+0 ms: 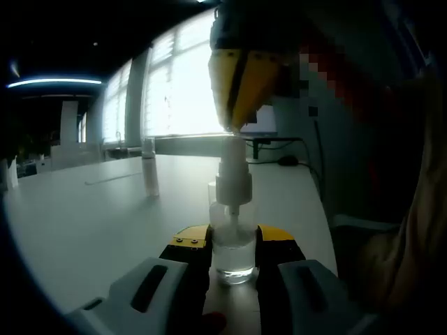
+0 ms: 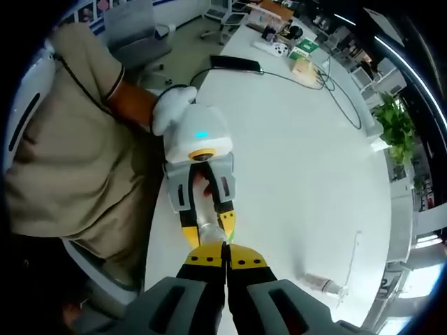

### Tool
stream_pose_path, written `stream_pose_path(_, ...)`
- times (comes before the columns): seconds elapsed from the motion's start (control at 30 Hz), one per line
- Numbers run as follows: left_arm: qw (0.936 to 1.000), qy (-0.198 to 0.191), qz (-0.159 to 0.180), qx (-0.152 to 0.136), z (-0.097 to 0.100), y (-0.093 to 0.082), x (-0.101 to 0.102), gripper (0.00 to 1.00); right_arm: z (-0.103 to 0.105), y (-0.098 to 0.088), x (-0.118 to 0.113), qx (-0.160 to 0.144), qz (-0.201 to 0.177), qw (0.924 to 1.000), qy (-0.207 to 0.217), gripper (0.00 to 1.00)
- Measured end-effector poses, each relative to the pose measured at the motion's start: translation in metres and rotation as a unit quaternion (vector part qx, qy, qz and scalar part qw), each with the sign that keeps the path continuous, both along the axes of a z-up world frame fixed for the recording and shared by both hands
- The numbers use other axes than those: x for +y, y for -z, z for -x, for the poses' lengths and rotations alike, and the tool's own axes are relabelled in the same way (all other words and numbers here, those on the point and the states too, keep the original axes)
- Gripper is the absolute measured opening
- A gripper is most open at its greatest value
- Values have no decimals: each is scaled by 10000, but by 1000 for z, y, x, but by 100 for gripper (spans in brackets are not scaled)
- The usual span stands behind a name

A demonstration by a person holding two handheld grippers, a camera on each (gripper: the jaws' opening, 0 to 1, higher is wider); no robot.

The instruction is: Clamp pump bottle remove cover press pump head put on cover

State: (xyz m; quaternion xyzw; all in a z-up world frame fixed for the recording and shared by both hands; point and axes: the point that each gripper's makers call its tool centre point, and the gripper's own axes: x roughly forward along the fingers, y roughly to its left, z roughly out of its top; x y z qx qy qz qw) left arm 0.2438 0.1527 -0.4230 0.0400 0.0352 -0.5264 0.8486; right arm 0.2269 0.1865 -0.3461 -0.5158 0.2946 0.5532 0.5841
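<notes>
A clear pump bottle (image 1: 232,255) with a white pump head (image 1: 233,183) stands upright on the white table (image 1: 91,223). My left gripper (image 1: 234,241) is shut on its lower body. From above, my right gripper (image 1: 234,127) comes down shut, its yellow tips resting on top of the pump head. In the right gripper view, my right gripper (image 2: 225,252) points straight down at the bottle (image 2: 209,229), held in the left gripper (image 2: 207,222). The clear cover (image 1: 149,167) stands apart on the table to the left, and the cover (image 2: 323,283) also appears off to the right.
A person in a beige shirt (image 2: 63,160) stands at the table's edge. Cables, boxes and small items (image 2: 293,52) lie at the far end, with a plant (image 2: 394,118) beyond. Bright windows (image 1: 181,91) back the table.
</notes>
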Motion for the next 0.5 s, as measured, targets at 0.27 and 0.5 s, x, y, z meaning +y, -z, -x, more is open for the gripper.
stream_pose_path(0.27,10000,9,1,2,0,0,-1,15,-1,-11,-3,-128,-344,9993,111,0)
stream_pose_path(0.5,10000,3,2,10,-1,0,-1,15,-1,-11,-8,-231,-671,9971,268,0)
